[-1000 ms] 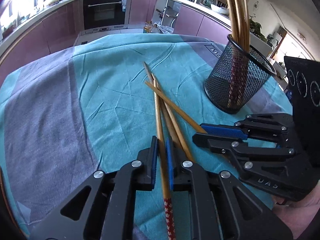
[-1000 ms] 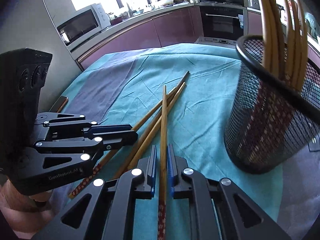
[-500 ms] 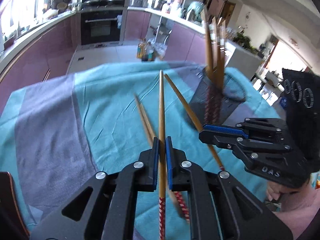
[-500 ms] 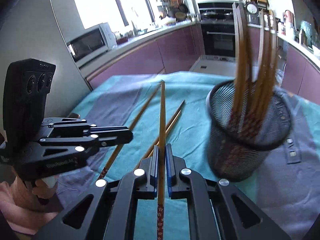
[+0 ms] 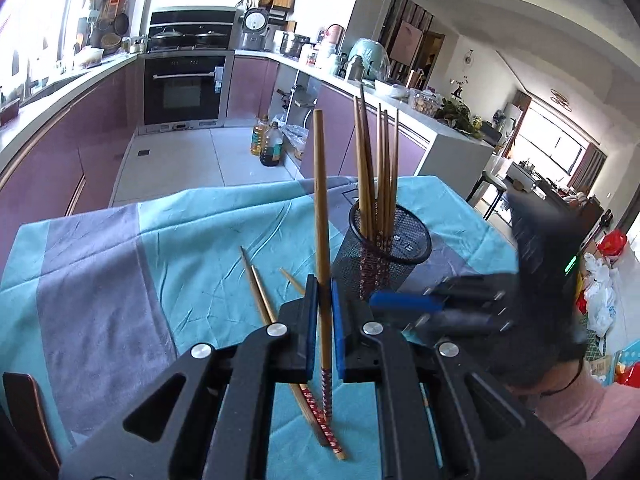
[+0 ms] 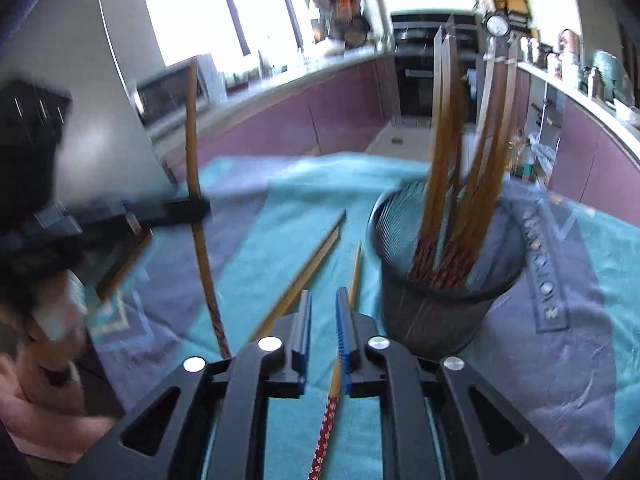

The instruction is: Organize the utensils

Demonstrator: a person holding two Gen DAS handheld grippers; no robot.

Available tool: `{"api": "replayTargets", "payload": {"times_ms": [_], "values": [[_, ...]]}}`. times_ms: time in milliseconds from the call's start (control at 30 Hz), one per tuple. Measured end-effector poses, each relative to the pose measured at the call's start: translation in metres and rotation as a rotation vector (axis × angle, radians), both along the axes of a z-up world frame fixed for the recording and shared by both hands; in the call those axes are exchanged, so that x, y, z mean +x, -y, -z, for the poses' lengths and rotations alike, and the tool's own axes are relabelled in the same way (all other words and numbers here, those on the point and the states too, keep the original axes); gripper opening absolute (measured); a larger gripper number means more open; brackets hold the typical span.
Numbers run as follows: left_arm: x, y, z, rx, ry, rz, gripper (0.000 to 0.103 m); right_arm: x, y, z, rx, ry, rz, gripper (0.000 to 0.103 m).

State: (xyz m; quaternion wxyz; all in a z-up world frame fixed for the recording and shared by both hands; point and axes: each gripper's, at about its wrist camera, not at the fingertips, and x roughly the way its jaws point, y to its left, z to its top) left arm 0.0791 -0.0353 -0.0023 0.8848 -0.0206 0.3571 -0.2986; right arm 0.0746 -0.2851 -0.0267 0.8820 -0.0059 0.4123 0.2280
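My left gripper (image 5: 324,286) is shut on a wooden chopstick (image 5: 321,200) with a red patterned end and holds it upright above the table. It also shows in the right wrist view (image 6: 196,184), held by the left gripper (image 6: 192,210). My right gripper (image 6: 323,304) is open, and a chopstick (image 6: 340,376) lies on the cloth against its right pad. A black mesh cup (image 5: 386,256) with several chopsticks stands to the right, also seen in the right wrist view (image 6: 436,300). Two loose chopsticks (image 5: 260,288) lie on the cloth, also in the right wrist view (image 6: 308,268).
The table has a teal and grey cloth (image 5: 140,264). A dark chair back (image 5: 28,412) sits at the near left edge. The right gripper (image 5: 440,308) is blurred beside the cup. Kitchen counters and an oven (image 5: 184,88) lie beyond the table.
Both grippers rose and tilted up. My left gripper lifted its chopstick to upright. My right gripper opened, and its chopstick now lies on the cloth beside the cup.
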Motion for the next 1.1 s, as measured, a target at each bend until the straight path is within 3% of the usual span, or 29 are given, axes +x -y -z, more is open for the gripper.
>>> {"api": "replayTargets", "payload": {"times_ms": [200, 267, 400, 633, 800, 867, 933, 967, 1100], "values": [[-0.003, -0.003, 0.000, -0.010, 0.002, -0.001, 0.007, 0.013, -0.009, 0.040, -0.087, -0.070, 0.044, 0.019], [-0.003, -0.003, 0.000, -0.010, 0.002, 0.001, 0.007, 0.015, -0.010, 0.041, -0.091, -0.057, 0.047, 0.019], [-0.002, -0.003, 0.001, -0.012, -0.003, 0.002, 0.007, 0.017, -0.013, 0.042, -0.093, -0.051, 0.045, 0.006], [0.009, -0.004, 0.011, -0.014, -0.033, -0.014, 0.008, 0.012, -0.006, 0.032, -0.028, -0.055, 0.053, 0.006], [0.021, -0.003, 0.026, 0.029, -0.064, -0.054, 0.010, 0.010, 0.001, 0.029, -0.009, -0.049, 0.058, 0.010], [0.026, -0.002, 0.037, 0.069, -0.067, -0.088, 0.020, 0.008, 0.003, 0.027, 0.007, -0.043, 0.056, 0.011], [0.029, -0.001, 0.046, 0.125, -0.064, -0.145, 0.060, 0.006, 0.002, 0.025, 0.016, -0.039, 0.050, 0.014], [0.030, 0.000, 0.051, 0.151, -0.064, -0.166, 0.069, 0.005, 0.004, 0.024, 0.018, -0.038, 0.049, 0.019], [0.032, -0.002, 0.062, 0.165, -0.078, -0.190, 0.081, 0.000, 0.006, 0.021, 0.032, -0.030, 0.047, 0.028]]}}
